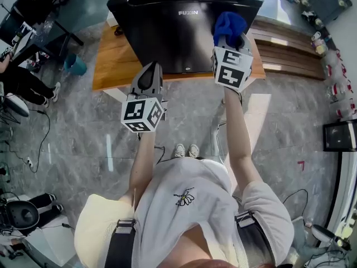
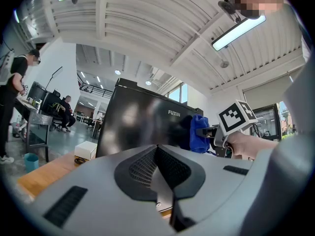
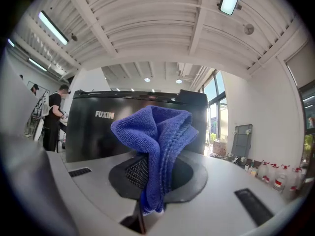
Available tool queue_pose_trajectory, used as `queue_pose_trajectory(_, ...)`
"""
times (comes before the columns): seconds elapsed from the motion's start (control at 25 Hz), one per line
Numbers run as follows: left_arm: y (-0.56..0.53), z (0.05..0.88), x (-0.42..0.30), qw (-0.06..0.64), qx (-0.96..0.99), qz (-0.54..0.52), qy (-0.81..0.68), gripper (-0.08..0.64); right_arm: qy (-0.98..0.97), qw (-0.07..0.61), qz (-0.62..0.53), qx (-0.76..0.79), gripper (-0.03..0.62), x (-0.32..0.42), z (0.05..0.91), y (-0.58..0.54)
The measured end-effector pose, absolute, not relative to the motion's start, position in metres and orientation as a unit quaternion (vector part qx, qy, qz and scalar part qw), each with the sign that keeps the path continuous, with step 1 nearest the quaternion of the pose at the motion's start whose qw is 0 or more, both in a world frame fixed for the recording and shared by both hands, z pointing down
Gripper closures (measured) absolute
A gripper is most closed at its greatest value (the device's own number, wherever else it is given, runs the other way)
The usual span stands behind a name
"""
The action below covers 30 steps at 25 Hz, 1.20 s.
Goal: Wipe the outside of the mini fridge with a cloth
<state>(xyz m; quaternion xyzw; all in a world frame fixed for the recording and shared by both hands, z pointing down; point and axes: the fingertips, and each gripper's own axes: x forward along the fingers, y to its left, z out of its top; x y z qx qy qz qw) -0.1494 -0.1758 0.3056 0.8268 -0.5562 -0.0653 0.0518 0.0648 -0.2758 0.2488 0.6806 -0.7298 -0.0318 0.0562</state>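
Right fingers (image 3: 135,173) are clamped tight on the blue microfibre cloth (image 3: 155,132). The cloth's lower end is pinched between the pads and the rest bunches up ahead of the tips in a loose folded wad. Grip looks solid.

Left fingers (image 2: 142,166) are closed together with nothing between them. The left gripper (image 1: 149,71) hangs short of the fridge, below and left of your right gripper (image 1: 230,38), and has no job right now.

The black FUXIN mini fridge (image 1: 167,32) sits straight ahead of both sets of fingers on a low wooden platform (image 1: 111,66). In the right gripper view the door face (image 3: 88,132) fills the background behind the cloth, with the logo up and left of the wad. From the head view the cloth (image 1: 228,24) sits over the right side of the door, upper half. The left gripper view puts the cloth (image 2: 198,132) at the door's right edge. I can't confirm real contact from any view.

My read on the step: cloth in hand, wipe at or just about at the door.

Next move needs:
- press the wad flat onto the door, so cloth meets the panel and not the fingertips
- sweep left from the fingers across the door (image 2: 138,122)
- top and sides are left to do
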Motion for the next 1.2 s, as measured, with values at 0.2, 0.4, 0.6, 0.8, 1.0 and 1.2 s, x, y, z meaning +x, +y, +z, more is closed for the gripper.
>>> queue_pose_trajectory(0.2, -0.176, 0.308, -0.145, 0.054, 0.830, -0.060, -0.552, 0.555, -0.705, 0.066, -0.040, 0.705, 0.520, 0.096, 0.246, -0.279)
queue_pose_trajectory(0.4, -0.177, 0.309, -0.143, 0.055, 0.833, -0.057, -0.548, 0.555, -0.678, 0.071, -0.034, 0.731, 0.520, 0.128, 0.247, -0.282)
queue_pose_trajectory(0.6, -0.178, 0.311, -0.145, 0.057, 0.832, -0.055, -0.549, 0.555, -0.666, 0.071, -0.030, 0.742, 0.520, 0.149, 0.249, -0.284)
queue_pose_trajectory(0.8, -0.177, 0.311, -0.145, 0.056, 0.832, -0.054, -0.549, 0.555, -0.656, 0.074, -0.028, 0.750, 0.520, 0.160, 0.251, -0.287)
queue_pose_trajectory(1.0, -0.173, 0.310, -0.146, 0.055, 0.830, -0.055, -0.552, 0.555, -0.641, 0.071, -0.013, 0.764, 0.521, 0.178, 0.255, -0.286)
queue_pose_trajectory(1.2, -0.163, 0.316, -0.146, 0.059, 0.826, -0.058, -0.558, 0.555, -0.672, 0.029, -0.009, 0.740, 0.520, 0.157, 0.264, -0.246)
